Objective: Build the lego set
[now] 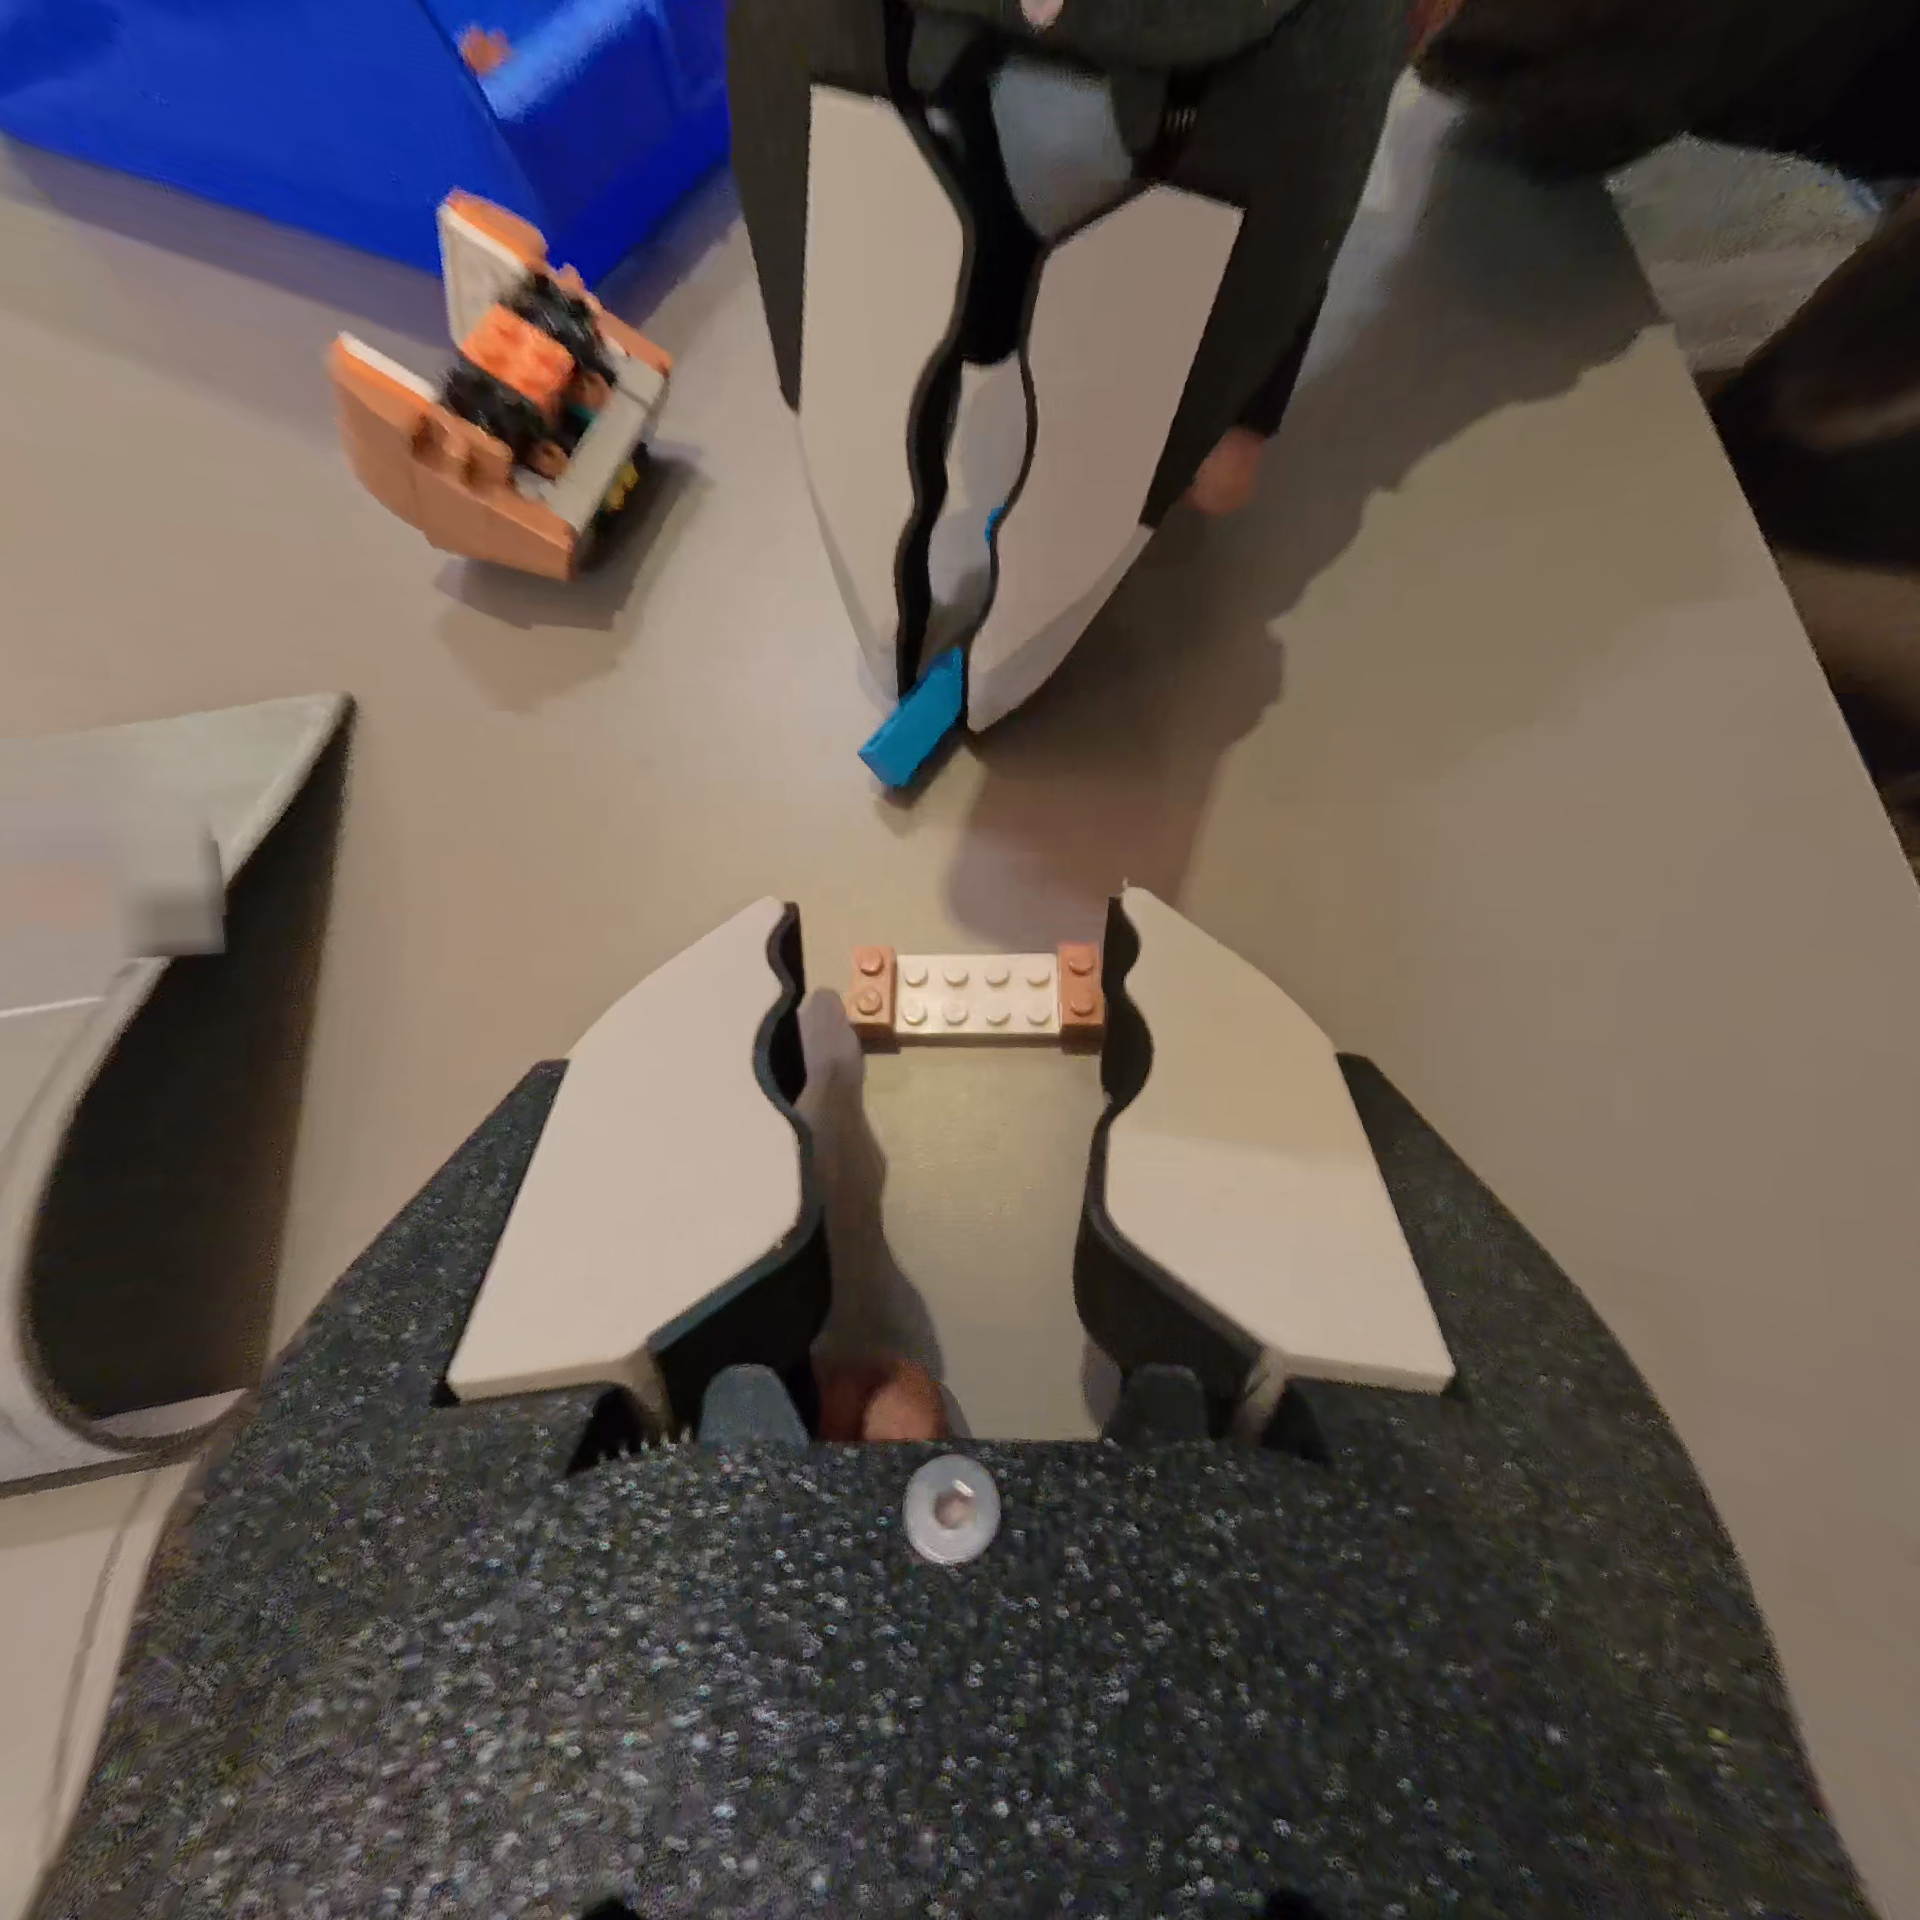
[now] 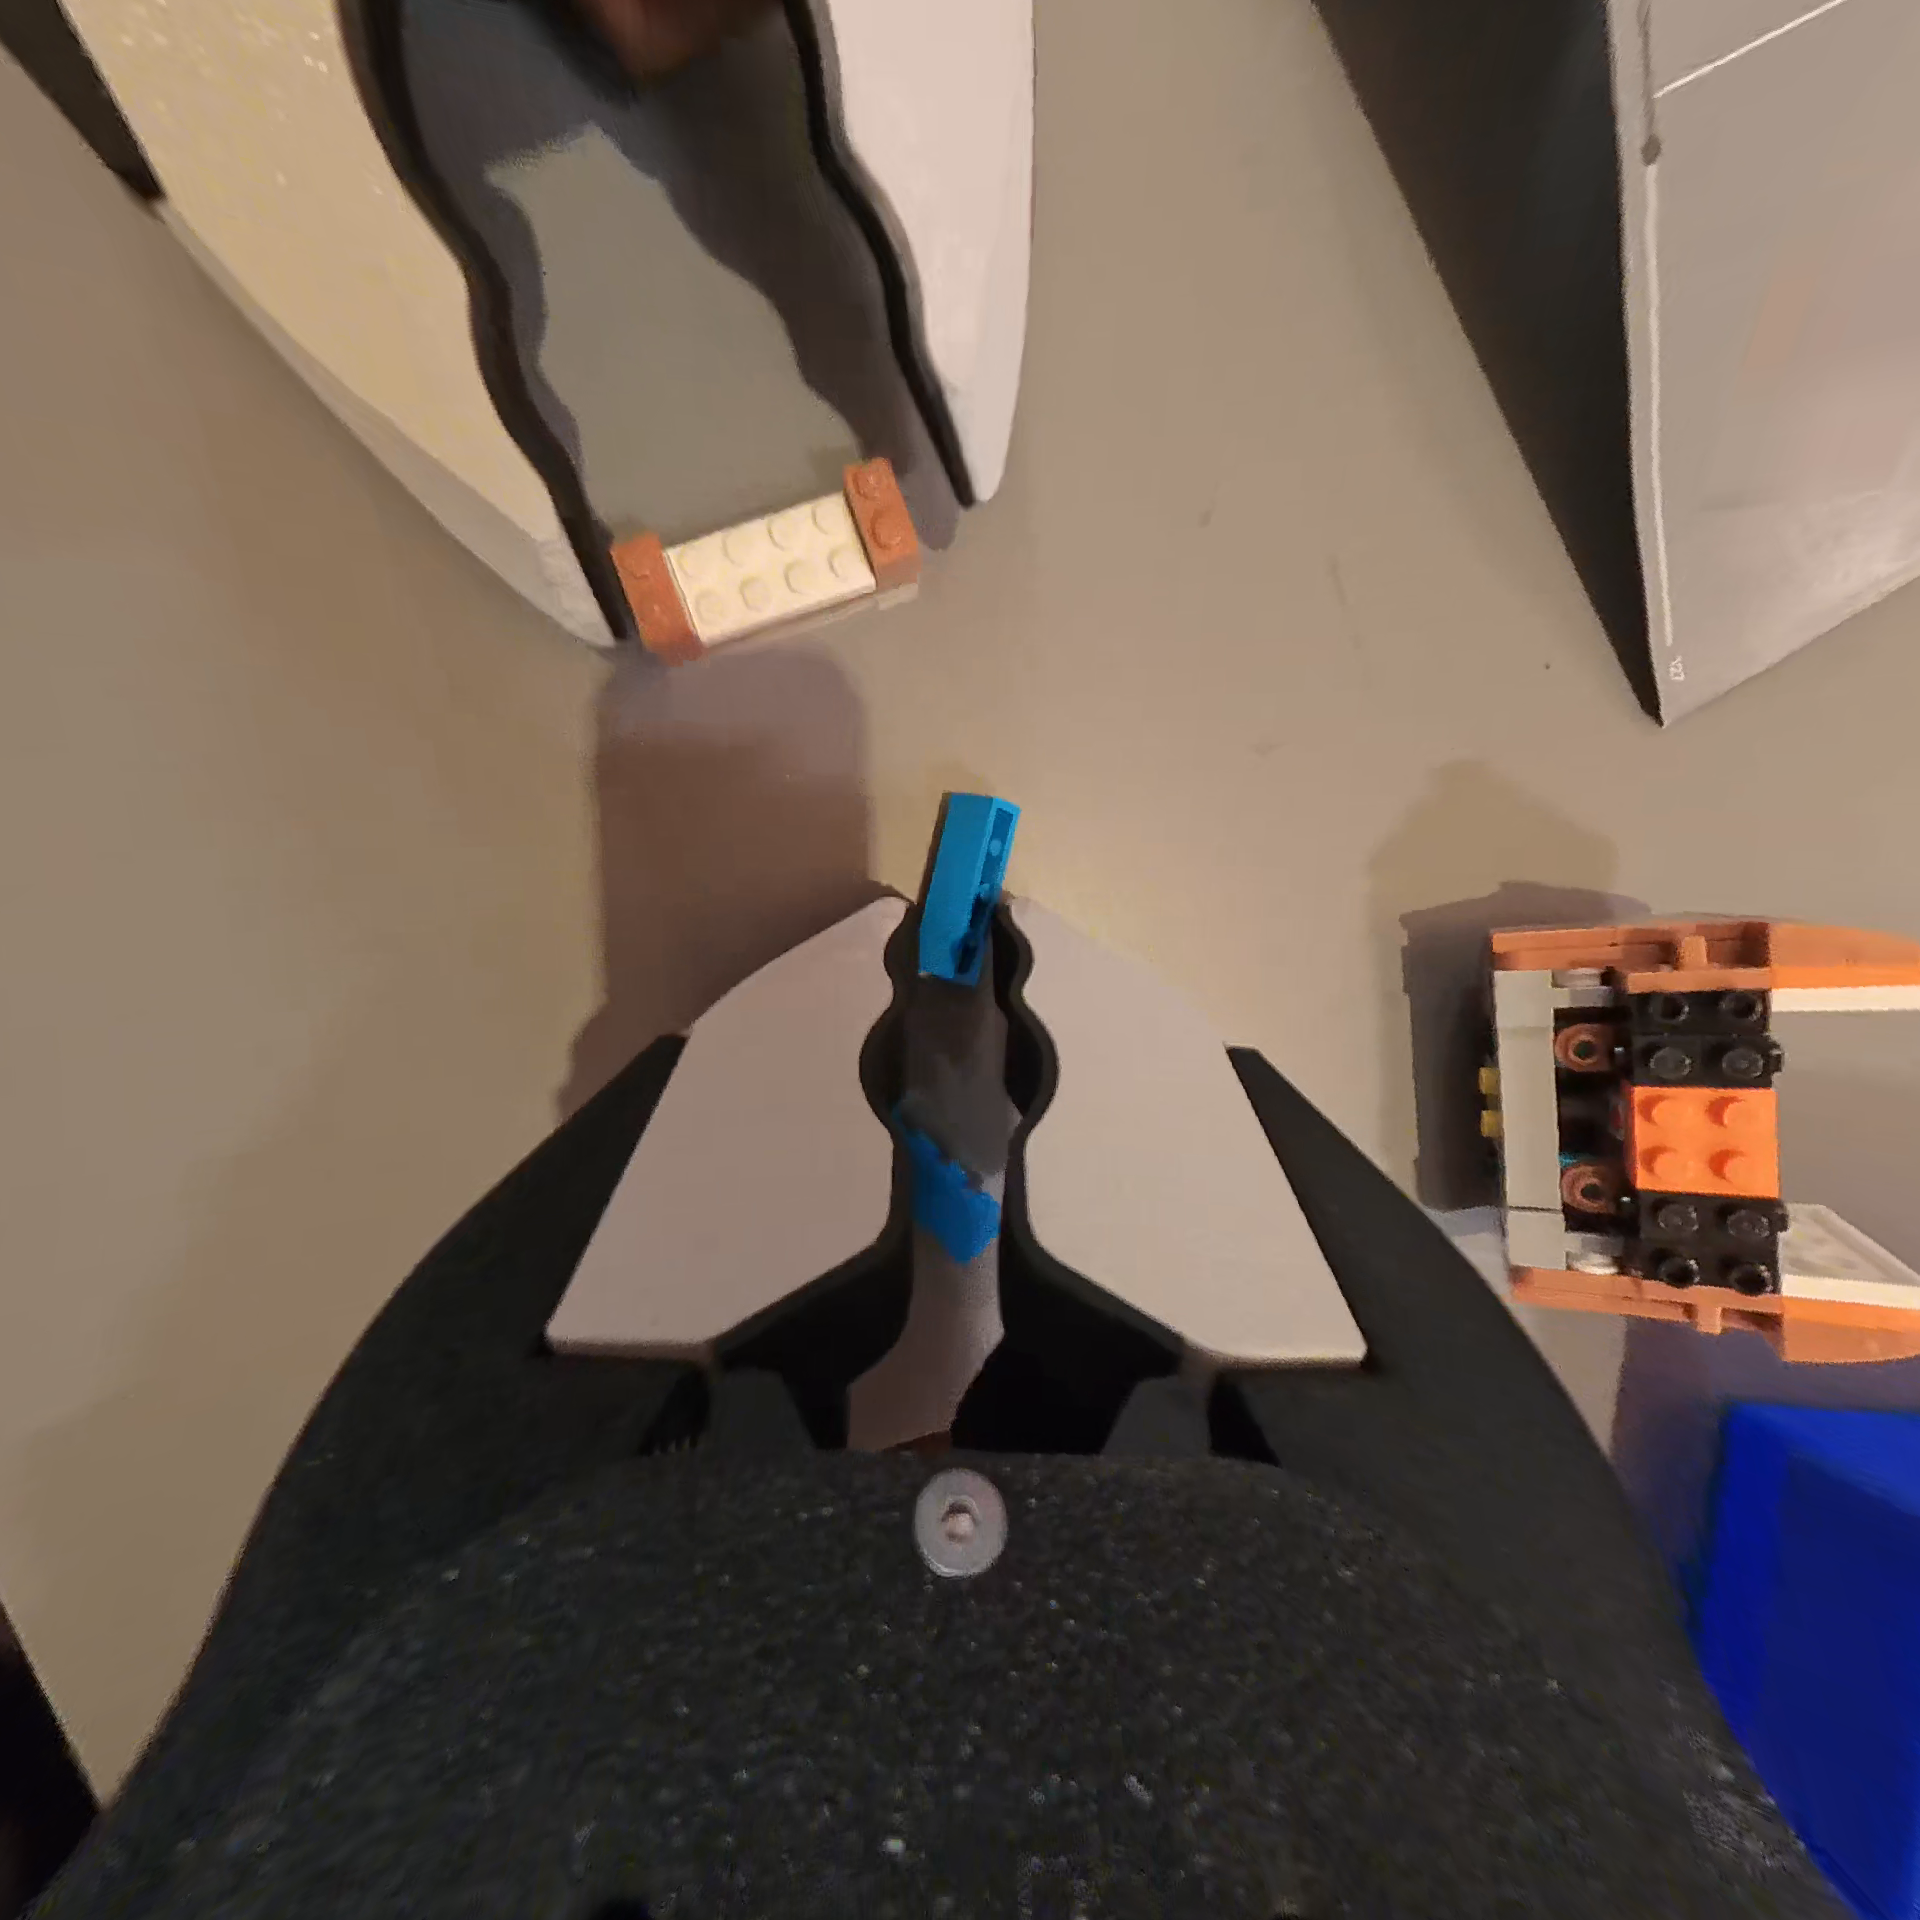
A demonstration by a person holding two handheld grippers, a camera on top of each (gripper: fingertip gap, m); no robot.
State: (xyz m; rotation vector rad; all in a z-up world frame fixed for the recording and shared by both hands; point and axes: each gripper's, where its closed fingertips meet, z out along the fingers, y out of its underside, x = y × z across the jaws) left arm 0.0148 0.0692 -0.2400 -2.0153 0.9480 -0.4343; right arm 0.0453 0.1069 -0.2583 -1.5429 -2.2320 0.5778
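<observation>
Your left gripper [image 1: 954,961] has its fingers [image 1: 675,1122] wide apart, w/ a small plate assembly [image 1: 977,995] lying flat on the surface [image 1: 1455,935] between the tips: white studded plate in the middle, brown bit at each end. In the left wrist view the right-hand end sits right against a fingertip and the left end shows a slight gap, so you can't call it a firm grip.

Further left in that view, a part-built orange, black & grey model [image 1: 499,405] lies tilted on the surface, near a blue bin [image 1: 312,114]. A grey box [image 1: 156,935] sits at the left edge.

Your right gripper [image 2: 961,914] has its fingers [image 2: 1122,1143] pinched tight on a blue piece [image 2: 966,883], which sticks out past the tips, angled toward the plate assembly but apart from it.
</observation>
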